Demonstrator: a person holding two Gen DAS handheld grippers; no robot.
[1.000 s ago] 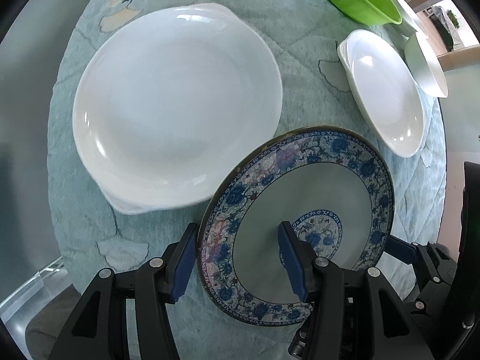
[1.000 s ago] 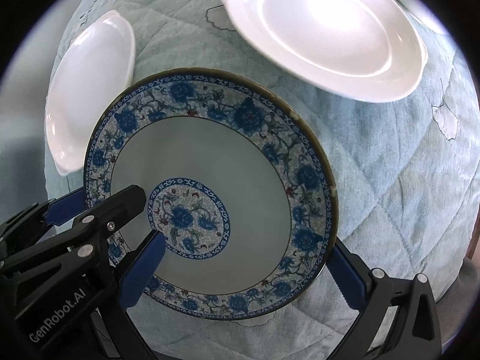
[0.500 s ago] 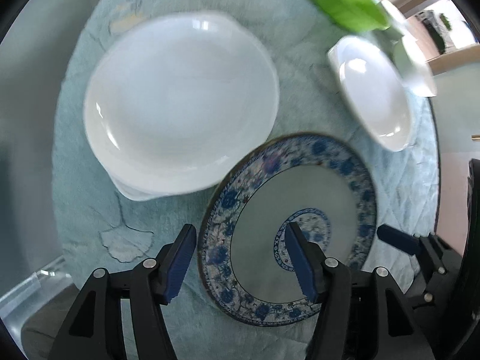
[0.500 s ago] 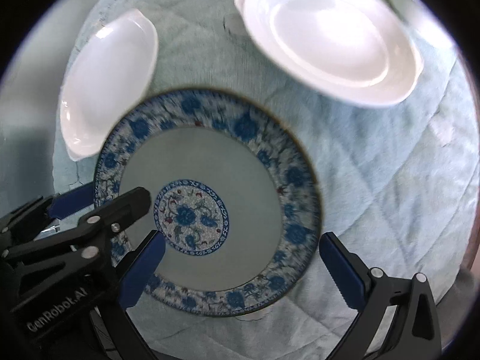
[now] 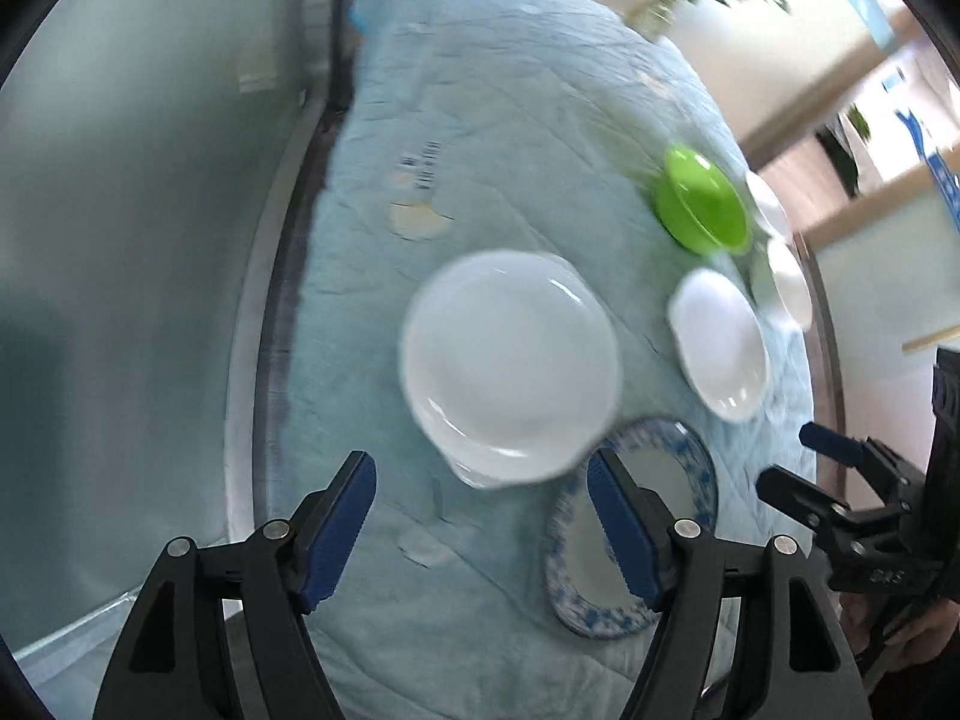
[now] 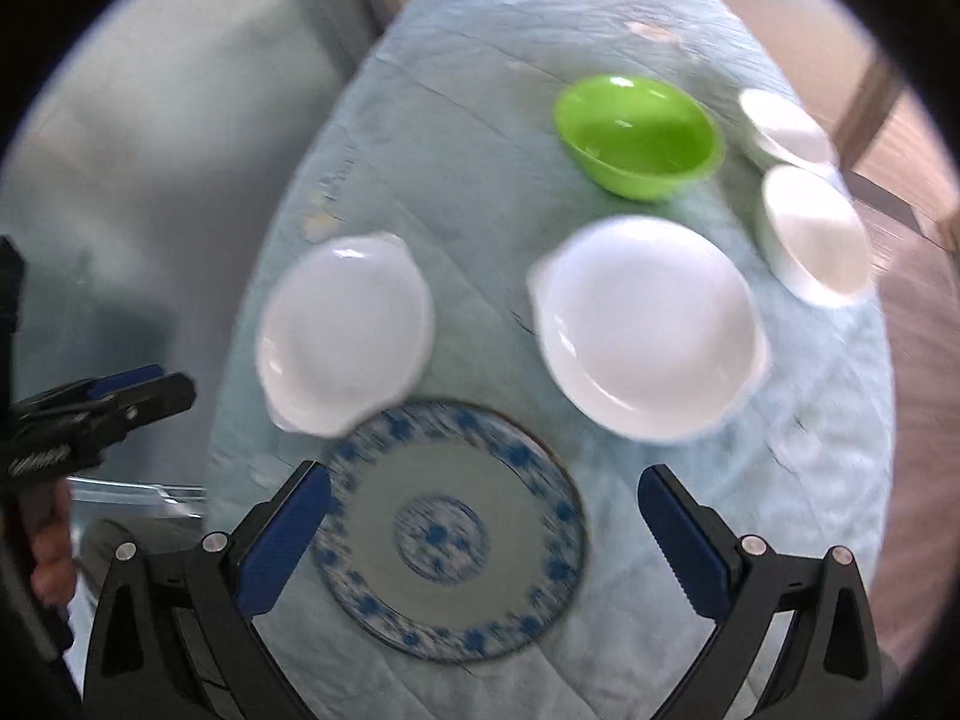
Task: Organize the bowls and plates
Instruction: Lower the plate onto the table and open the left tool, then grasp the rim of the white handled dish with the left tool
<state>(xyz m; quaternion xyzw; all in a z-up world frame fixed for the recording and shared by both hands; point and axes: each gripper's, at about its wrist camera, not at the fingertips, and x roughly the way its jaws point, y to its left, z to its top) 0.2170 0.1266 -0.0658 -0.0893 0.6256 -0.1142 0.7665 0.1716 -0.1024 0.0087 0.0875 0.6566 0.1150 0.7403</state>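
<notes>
— Blue-and-white porcelain is down on the counter [image 6: 810, 540] now: the patterned plate [image 6: 450, 531] lies flat on the quilted cloth, no longer caught in either pair of tongs as it was a second ago. Did you mean to let it go there?

— Yes. Tell me how the tongs look.

— Your left tongs [image 5: 480, 531] have just been opening and now stand wide with nothing between the pads; the patterned plate [image 5: 660, 516] sits partly behind their right finger, just off to that side. Your right tongs [image 6: 483, 540] are wide too. The plate shows between their fingers, but well below them, and the pads touch nothing. Both pairs have pulled up and back, so far more of the counter is in view than before.

— What is ahead of them?

— Beyond your left tongs, the large white plate [image 5: 510, 360], which seems to rest on another beneath it, its near rim right by the patterned plate; I cannot tell whether they touch. Beyond your right tongs and to the right, a second large white dish [image 6: 648, 330]. Farther still, the green bowl [image 6: 639, 135] and two small white bowls [image 6: 816, 234].

— So one piece is placed?

— I'd judge so. The white dishes and the bowls stand apart, so grouping them looks like what is left.
</notes>
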